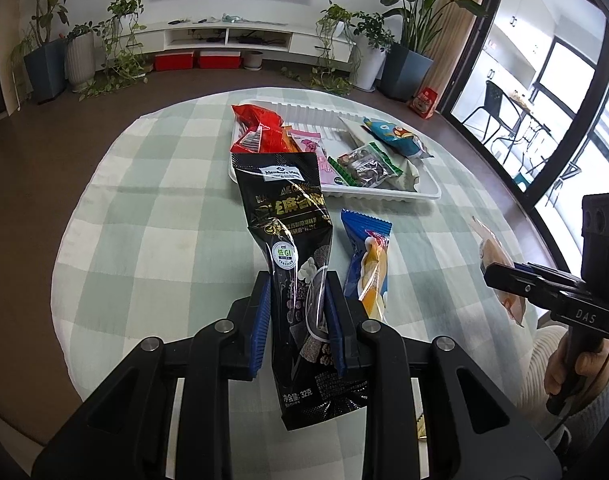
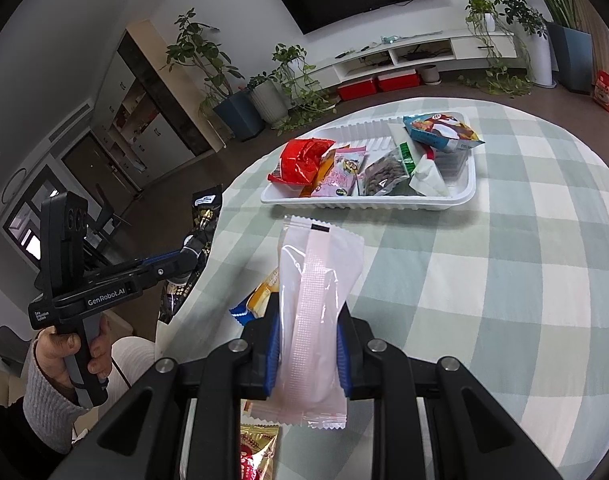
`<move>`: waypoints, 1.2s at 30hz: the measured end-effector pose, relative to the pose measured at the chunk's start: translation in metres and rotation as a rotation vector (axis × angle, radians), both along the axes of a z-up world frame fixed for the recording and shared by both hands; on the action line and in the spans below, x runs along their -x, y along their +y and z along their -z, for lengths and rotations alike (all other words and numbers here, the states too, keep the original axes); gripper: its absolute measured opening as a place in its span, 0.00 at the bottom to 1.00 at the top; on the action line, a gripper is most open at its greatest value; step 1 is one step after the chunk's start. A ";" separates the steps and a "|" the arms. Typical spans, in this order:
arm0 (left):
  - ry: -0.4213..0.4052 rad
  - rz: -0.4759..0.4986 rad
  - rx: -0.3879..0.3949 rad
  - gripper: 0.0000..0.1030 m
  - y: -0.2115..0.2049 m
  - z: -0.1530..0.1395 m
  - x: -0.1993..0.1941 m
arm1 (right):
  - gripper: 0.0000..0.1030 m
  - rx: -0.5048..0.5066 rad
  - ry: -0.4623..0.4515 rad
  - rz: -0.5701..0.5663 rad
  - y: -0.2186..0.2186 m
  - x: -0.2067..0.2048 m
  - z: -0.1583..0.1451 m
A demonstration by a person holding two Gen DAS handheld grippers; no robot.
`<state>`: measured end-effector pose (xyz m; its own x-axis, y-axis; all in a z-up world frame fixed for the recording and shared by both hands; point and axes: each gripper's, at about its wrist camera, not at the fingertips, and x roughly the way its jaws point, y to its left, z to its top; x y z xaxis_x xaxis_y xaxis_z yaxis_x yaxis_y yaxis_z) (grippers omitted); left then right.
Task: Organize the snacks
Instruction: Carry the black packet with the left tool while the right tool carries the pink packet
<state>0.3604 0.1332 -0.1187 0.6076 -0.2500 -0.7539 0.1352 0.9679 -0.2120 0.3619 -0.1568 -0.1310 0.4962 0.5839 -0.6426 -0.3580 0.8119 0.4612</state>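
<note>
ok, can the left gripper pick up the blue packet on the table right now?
Probably not yet. The left gripper is already shut on the black pouch. The blue packet lies uncovered just beside it, so only the full jaws are in the way.

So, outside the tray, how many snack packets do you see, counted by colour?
Black packet, in the left claw: 1
White packet, in the right claw: 1
Blue packet, on the cloth: 1
Gold and red packet: 1
Total: 4
</note>
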 end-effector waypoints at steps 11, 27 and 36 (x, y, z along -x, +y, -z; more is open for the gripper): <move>0.003 0.006 -0.001 0.23 -0.001 -0.001 -0.002 | 0.25 -0.004 0.001 0.002 0.002 -0.013 -0.003; 0.014 0.024 0.005 0.23 -0.004 0.001 -0.029 | 0.25 -0.011 0.000 0.004 0.006 -0.042 -0.004; 0.023 0.040 0.021 0.23 -0.008 0.002 -0.068 | 0.25 -0.027 0.008 0.018 0.006 -0.073 -0.004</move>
<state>0.4283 0.1254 -0.1208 0.5791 -0.2897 -0.7620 0.1688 0.9571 -0.2355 0.4353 -0.1506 -0.1265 0.5020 0.5922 -0.6304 -0.3398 0.8053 0.4859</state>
